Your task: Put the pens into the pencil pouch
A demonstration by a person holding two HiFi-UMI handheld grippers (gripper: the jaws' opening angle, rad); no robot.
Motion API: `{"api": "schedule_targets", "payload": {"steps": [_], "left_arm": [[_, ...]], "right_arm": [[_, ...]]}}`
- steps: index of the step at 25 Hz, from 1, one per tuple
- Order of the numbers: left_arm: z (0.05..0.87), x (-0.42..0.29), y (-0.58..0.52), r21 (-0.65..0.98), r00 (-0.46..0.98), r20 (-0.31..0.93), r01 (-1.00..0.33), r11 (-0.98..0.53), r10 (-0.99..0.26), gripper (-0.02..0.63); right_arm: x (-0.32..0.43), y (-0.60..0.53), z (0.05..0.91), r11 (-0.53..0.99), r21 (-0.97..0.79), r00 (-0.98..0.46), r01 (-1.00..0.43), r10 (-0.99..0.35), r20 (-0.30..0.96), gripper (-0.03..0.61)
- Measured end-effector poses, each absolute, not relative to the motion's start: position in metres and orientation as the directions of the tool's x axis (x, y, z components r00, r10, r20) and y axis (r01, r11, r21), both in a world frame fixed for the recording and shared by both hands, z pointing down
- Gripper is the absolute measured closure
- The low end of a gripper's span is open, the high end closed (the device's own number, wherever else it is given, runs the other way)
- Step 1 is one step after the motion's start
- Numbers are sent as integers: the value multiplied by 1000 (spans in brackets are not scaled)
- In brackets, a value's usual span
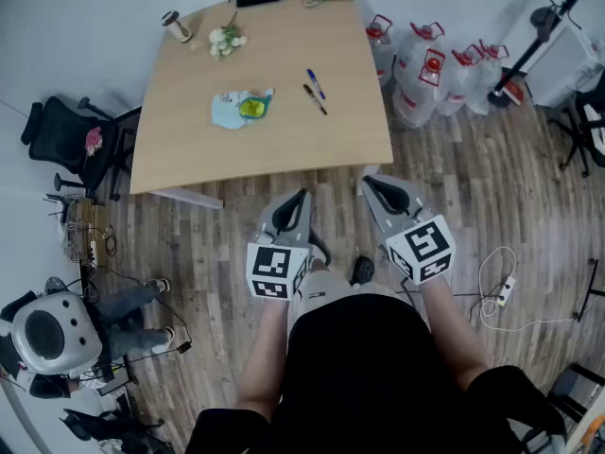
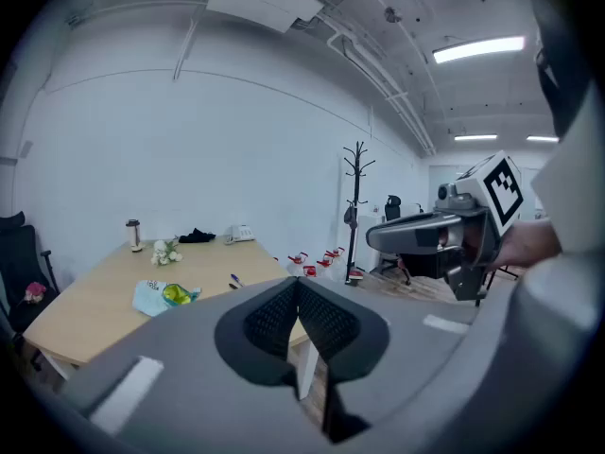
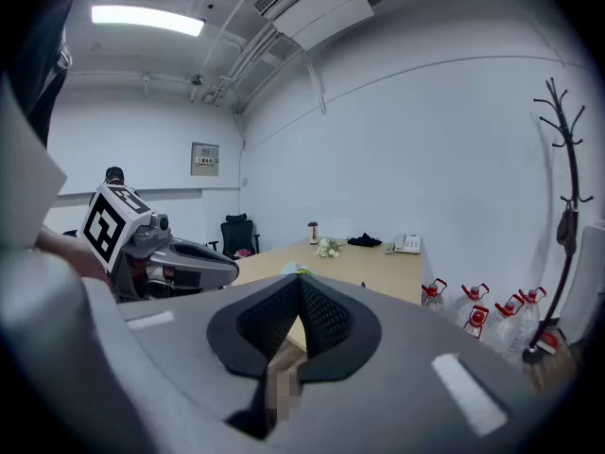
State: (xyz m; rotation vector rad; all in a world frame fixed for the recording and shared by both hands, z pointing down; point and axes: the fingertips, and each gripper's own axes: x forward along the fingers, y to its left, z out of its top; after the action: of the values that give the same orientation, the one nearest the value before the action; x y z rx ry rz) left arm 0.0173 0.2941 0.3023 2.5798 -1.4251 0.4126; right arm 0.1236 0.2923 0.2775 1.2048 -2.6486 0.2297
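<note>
While both pens [image 1: 315, 82] lie on the tabletop [image 1: 284, 154] near the pouch [image 1: 241, 108], nothing is done: left hand-held gripper [image 1: 303, 195] and right hand-held gripper [image 1: 371, 182] hang closed, empty, short of them.

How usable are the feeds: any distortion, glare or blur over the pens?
Head view: evenly lit, sharp, blue pen and black pen clear on the table. Left gripper view: heavy fisheye, dark corners, bright ceiling light, both tiny. Right gripper view: same fisheye, neither can be made out.
</note>
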Motion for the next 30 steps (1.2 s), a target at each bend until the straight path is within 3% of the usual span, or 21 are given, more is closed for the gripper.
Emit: {"api": "schedule_targets", "payload": {"steps": [19,25,30], "left_arm": [[302,12,293,38,512,311,-848,-528,-801,612],[289,-16,267,26,497,292,-858,-512,-817,572],[279,-39,240,19,483,273,-867,-498,-832,517]], "right_arm": [[107,290,287,683,-50,-663,-728,-685,302,566],[84,261,274,692,-31,-669,-721,-684,293,554],[67,233,266,691,-21,-664,-722,-685,300,497]]}}
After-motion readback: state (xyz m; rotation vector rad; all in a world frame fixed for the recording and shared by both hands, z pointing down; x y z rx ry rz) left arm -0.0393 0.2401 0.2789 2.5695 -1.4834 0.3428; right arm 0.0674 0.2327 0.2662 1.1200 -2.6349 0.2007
